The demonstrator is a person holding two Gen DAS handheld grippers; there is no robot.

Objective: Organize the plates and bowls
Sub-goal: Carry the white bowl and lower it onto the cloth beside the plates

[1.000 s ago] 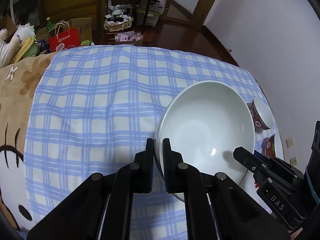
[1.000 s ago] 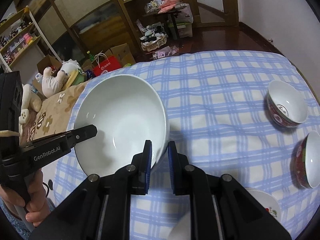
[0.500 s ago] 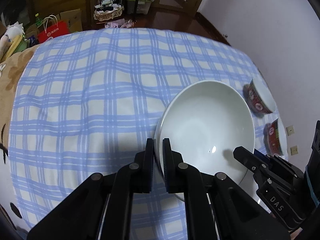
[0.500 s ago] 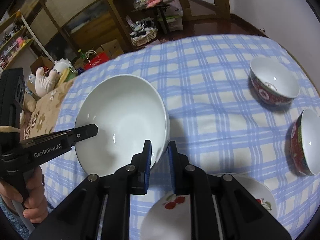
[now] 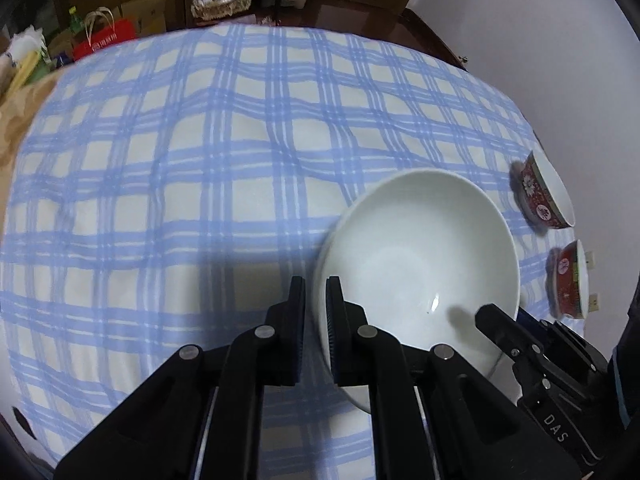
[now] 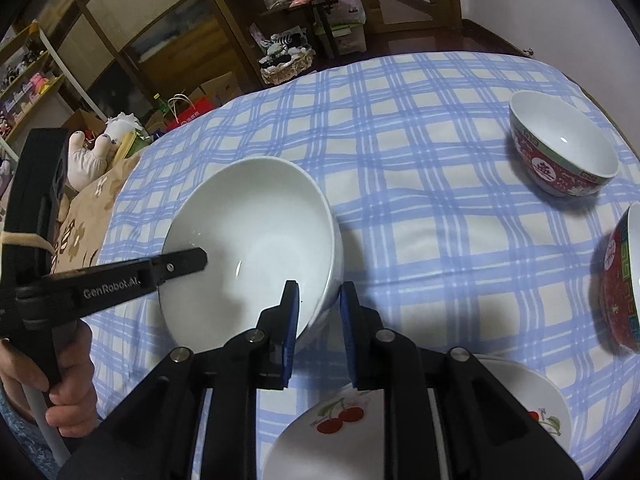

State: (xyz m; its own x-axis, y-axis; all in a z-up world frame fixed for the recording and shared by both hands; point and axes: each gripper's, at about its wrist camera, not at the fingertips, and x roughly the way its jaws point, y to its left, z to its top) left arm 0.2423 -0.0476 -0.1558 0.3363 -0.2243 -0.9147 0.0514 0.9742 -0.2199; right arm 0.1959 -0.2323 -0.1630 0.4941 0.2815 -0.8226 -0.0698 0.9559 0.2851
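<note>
A large plain white bowl [image 6: 256,248] sits mouth-up on a surface covered with a blue-and-cream checked cloth [image 6: 420,208], gripped from two opposite sides. Being round, the bowl has no long axis; its opening faces up, tipped slightly toward the near edge. In the left wrist view, the left tongs [image 5: 316,316] are closed narrow on the bowl's left rim, one finger outside the wall and the other inside. In the right wrist view, the right tongs [image 6: 318,312] straddle the bowl's right rim, with the wall between the blue pads; their jaws are opening, and a gap shows between the outer pad and the wall. The left tongs reach in from the left in that view, held by a hand [image 6: 68,392] at the near left. Two smaller bowls with red patterned outsides and white insides stand well apart from the white bowl: the far red bowl [image 6: 560,148] at the far right and the near red bowl [image 6: 620,280] at the right edge, both mouth-up. A white plate with a cherry design [image 6: 340,420] lies at the near edge, partly hidden beneath the right tongs. Beyond the surface are wooden shelves, boxes and a stuffed toy [image 6: 92,152].
</note>
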